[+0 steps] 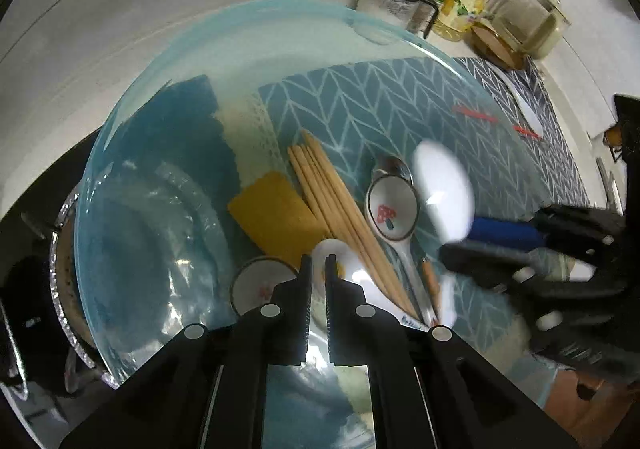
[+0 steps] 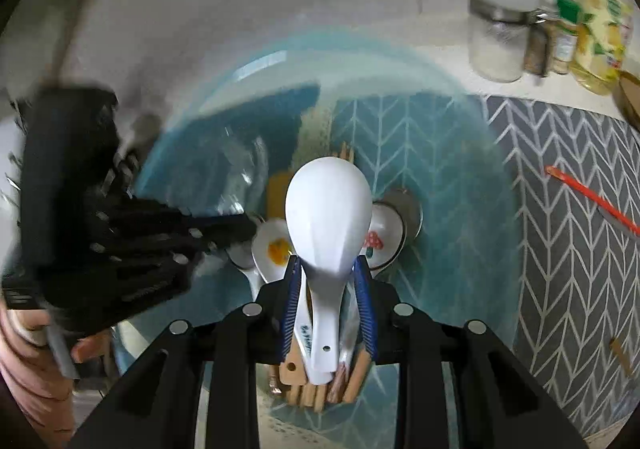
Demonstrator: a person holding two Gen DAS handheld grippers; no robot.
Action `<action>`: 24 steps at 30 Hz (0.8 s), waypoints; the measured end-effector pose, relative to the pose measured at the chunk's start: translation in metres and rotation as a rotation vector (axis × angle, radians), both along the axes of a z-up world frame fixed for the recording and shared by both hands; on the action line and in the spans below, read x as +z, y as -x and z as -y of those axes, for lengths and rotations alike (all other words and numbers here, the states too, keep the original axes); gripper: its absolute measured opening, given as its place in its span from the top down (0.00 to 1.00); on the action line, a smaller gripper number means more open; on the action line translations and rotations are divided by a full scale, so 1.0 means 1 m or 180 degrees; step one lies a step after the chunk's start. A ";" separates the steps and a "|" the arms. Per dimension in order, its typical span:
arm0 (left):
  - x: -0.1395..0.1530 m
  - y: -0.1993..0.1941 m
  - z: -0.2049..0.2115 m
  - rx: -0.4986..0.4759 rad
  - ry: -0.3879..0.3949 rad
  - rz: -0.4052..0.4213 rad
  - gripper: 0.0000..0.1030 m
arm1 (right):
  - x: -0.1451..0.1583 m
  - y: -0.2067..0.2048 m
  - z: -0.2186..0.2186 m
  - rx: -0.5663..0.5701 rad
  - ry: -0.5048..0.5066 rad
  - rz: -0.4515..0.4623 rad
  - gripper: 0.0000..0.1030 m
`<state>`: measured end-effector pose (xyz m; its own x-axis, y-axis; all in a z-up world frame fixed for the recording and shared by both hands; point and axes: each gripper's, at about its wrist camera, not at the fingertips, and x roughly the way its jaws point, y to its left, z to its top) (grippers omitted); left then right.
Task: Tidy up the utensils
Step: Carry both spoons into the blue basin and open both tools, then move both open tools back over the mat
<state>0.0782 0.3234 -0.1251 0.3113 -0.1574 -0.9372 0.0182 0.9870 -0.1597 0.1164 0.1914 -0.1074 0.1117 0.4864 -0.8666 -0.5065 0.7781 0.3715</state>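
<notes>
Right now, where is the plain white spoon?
The plain white spoon is clamped by its handle in the right claw, held above the blue glass bowl, over the chopsticks and the mushroom-print spoon.

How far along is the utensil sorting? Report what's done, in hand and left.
Done: wooden chopsticks and the mushroom spoon already lie on the blue plate. In hand: the right gripper clamps a white spoon above the plate; the left gripper is shut and empty. Left: set that spoon down, then probably fetch the red stick and white scoop on the mat.
</notes>
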 end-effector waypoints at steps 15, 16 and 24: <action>0.132 0.066 0.046 0.0168 0.0075 0.1106 0.54 | 0.068 -0.008 0.057 0.0077 -0.0827 0.0527 0.73; 0.147 0.071 0.064 0.0112 0.0105 0.1240 0.48 | 0.089 -0.007 0.087 0.0044 -0.1000 0.0811 0.71; 0.154 0.046 0.215 -0.0071 0.0441 0.1566 0.36 | 0.111 -0.049 0.271 -0.0277 -0.0598 0.1967 0.42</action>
